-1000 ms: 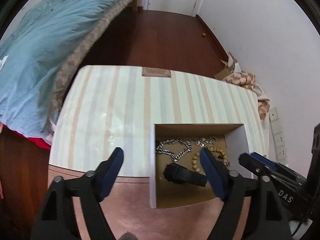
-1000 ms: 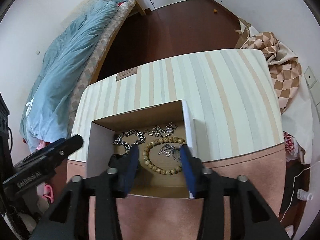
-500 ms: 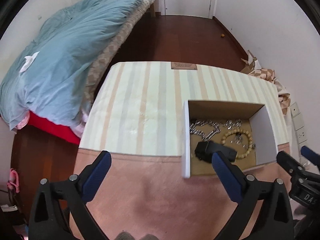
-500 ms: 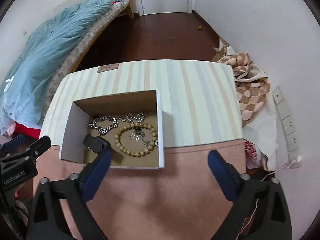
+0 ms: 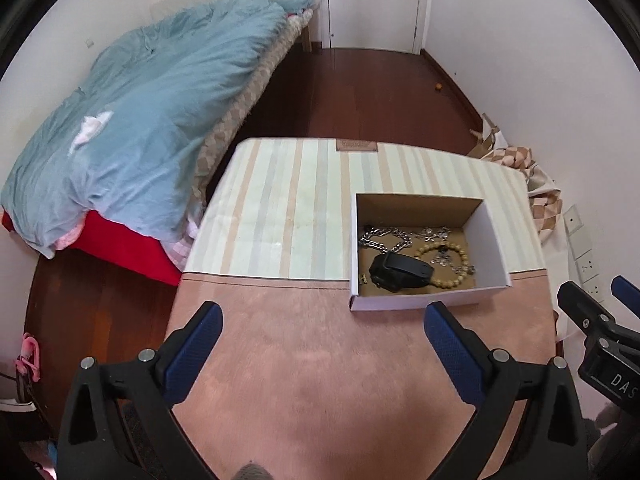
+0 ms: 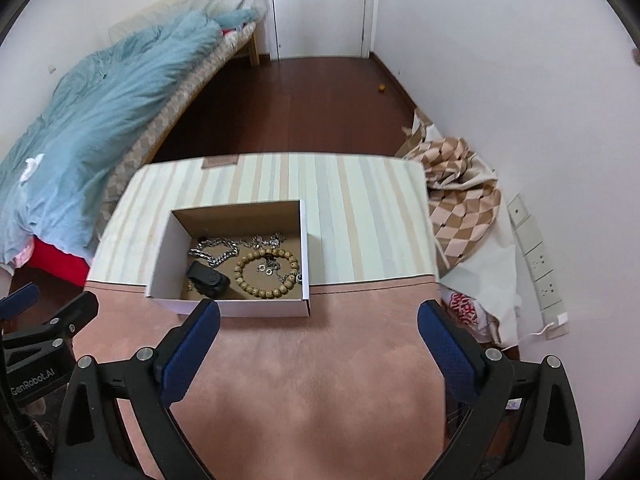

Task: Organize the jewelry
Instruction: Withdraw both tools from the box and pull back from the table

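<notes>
White walls, dark wood floor, bed with blue duvet.

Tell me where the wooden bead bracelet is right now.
The wooden bead bracelet lies flat inside the open cardboard box, on its right half in the right wrist view, beside the black band and just in front of the silver chain.

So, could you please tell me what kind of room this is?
Most likely a home bedroom: a bed with a rumpled light-blue duvet, a white door, and dark wooden flooring.
</notes>
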Demonstrator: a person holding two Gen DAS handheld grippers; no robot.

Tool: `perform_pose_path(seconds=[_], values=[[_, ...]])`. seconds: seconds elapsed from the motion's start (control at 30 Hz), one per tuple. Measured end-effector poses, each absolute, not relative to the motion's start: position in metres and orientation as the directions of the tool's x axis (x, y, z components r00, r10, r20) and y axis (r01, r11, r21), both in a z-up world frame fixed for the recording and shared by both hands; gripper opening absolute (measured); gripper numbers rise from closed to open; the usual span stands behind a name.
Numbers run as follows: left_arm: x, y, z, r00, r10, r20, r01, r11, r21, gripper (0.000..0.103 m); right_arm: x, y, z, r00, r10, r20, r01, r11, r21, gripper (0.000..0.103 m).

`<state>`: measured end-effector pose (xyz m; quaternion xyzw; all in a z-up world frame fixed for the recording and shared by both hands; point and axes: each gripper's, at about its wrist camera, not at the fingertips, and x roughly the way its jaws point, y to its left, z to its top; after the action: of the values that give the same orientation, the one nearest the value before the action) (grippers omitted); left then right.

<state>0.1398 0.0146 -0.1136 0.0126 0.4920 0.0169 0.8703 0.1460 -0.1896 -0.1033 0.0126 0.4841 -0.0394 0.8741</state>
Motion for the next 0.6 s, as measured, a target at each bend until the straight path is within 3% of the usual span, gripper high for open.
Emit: perform_pose_path(seconds=[0.6], values=[[0.027, 0.014, 0.008, 0.646, 0.021, -0.763, -0.019, 1.000, 0.011, 0.103, 0.017, -0.184, 0.036, 0.700, -0.053, -0.712, 0.070, 0.998, -0.006, 0.100]])
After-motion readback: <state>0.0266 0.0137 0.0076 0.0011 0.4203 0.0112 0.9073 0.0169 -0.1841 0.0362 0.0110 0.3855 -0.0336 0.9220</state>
